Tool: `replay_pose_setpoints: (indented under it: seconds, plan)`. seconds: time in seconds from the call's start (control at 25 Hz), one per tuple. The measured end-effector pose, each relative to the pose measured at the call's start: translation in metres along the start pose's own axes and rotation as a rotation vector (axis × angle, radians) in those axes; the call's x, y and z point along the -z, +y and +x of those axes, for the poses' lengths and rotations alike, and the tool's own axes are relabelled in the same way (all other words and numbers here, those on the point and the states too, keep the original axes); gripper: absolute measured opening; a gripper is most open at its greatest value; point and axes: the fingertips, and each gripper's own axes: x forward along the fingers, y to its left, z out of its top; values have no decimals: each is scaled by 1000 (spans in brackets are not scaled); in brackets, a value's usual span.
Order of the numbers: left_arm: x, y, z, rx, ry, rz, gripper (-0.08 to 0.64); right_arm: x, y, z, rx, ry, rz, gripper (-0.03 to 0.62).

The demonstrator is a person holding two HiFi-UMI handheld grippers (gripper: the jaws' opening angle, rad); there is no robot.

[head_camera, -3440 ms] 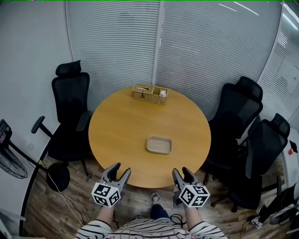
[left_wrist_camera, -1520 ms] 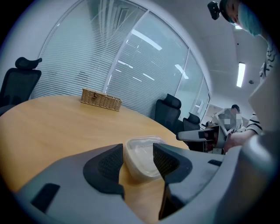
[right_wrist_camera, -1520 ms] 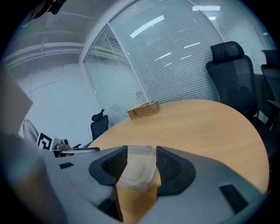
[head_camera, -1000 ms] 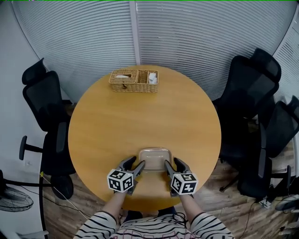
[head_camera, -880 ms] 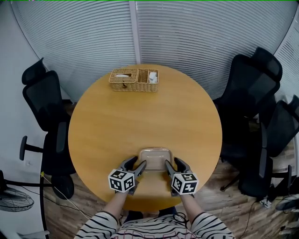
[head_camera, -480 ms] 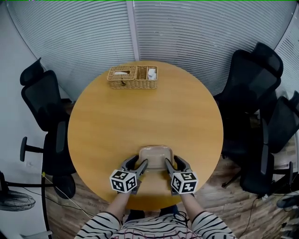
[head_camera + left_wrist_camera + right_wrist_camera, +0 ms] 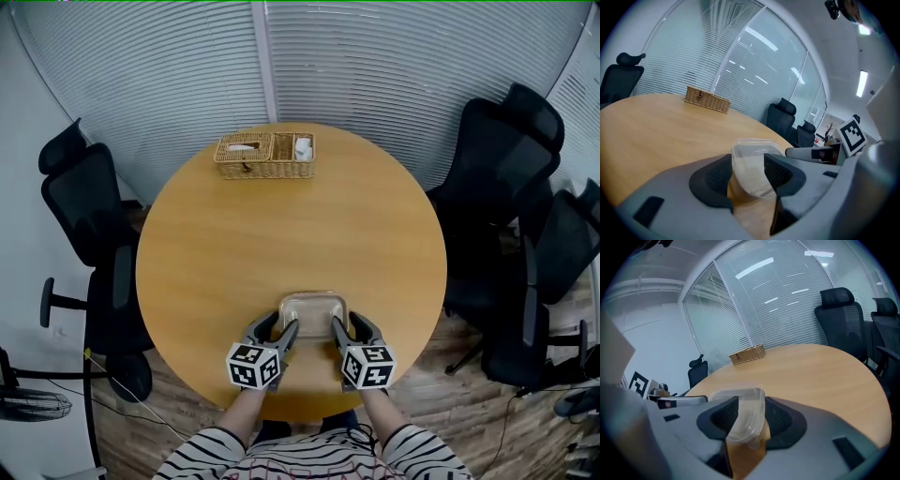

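A shallow clear plastic container (image 7: 313, 309) lies near the front edge of the round wooden table (image 7: 281, 234). My left gripper (image 7: 279, 326) is at its near left corner and my right gripper (image 7: 348, 325) at its near right corner. In the left gripper view the container (image 7: 750, 164) fills the narrow gap of the left gripper (image 7: 747, 177) and touches both dark pads. The right gripper view shows the same: the container's (image 7: 747, 413) corner is pinched in the right gripper (image 7: 751, 420), with its rim rising above the jaws.
A wicker basket (image 7: 264, 155) holding small white items stands at the table's far edge. Black office chairs stand at the left (image 7: 80, 206) and right (image 7: 497, 159), with another further right (image 7: 553, 281). Window blinds run behind. A fan base (image 7: 28, 403) and cable lie on the floor at left.
Both grippers came from below the table edge up to the container's near corners. Over the last second they have barely moved; the container now sits deeper and higher between both pairs of jaws.
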Motion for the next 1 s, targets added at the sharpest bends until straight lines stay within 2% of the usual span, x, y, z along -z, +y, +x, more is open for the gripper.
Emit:
replay_pose_setpoints:
  seconds: [0.32,0.56,0.68,1.0]
  plan:
    - [-11,-5,-4,3,-37,-4,193,-9,1,-6,-10,-34,30,174]
    - [-31,-6,-22,26,-124,-46,192,-25,13,-20,-30,-99,75,112]
    - [-45,-7,-34,44,-163,-56,189,-37,22,-29,-42,-134,91,104]
    - [-81,-13,-75,88,-263,-49,109,-67,53,-62,-79,-245,148,89]
